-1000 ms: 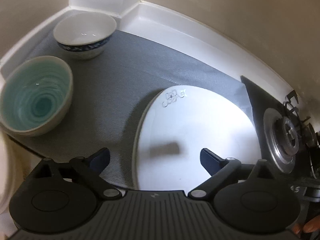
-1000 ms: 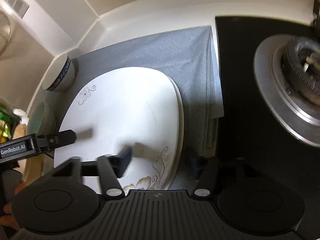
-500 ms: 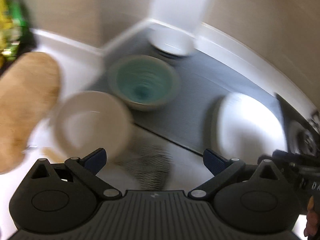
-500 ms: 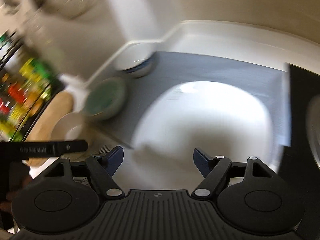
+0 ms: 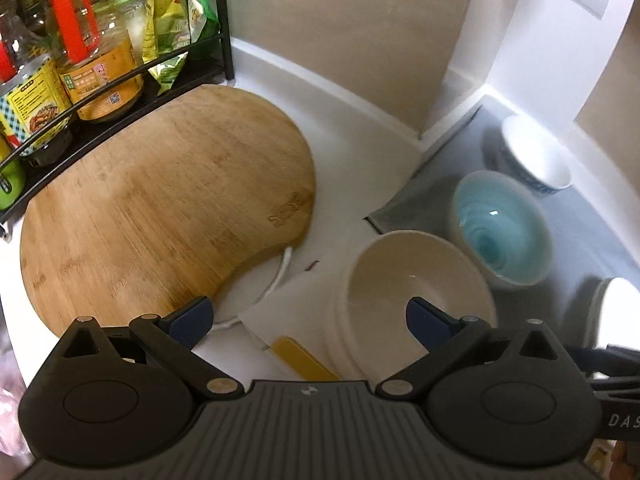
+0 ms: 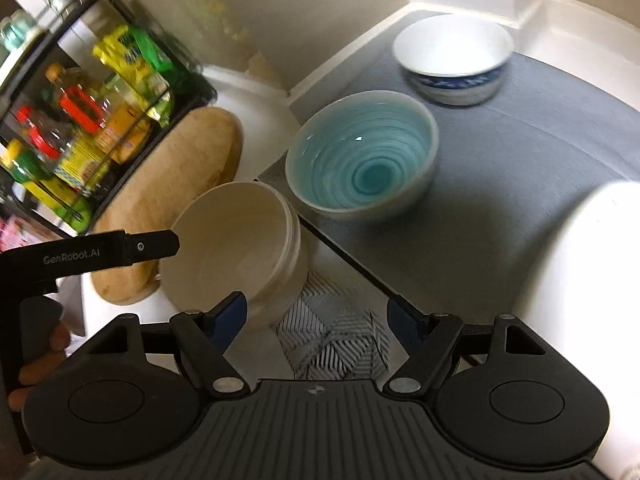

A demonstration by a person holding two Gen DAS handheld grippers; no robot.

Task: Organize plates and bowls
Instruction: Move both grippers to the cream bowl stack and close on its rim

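A stack of cream bowls (image 5: 416,296) (image 6: 236,244) stands on the white counter just left of the grey mat (image 6: 520,184). On the mat are a teal-glazed bowl (image 5: 500,228) (image 6: 364,164), a white bowl with a blue pattern (image 5: 536,156) (image 6: 456,56) behind it, and a white plate (image 6: 592,280) (image 5: 616,304) at the right. My left gripper (image 5: 310,316) is open and empty, its right finger over the cream stack's rim. My right gripper (image 6: 318,316) is open and empty, just right of the stack.
A round wooden cutting board (image 5: 160,216) (image 6: 168,184) lies left of the stack, over a white plate edge (image 5: 276,280). A black wire rack of bottles and packets (image 5: 80,52) (image 6: 80,120) stands at the far left. A striped cloth (image 6: 336,336) lies beneath my right gripper.
Both grippers have swung left, away from the white plate, and now face the cream bowl stack and cutting board. The right gripper's jaws have opened off the plate.
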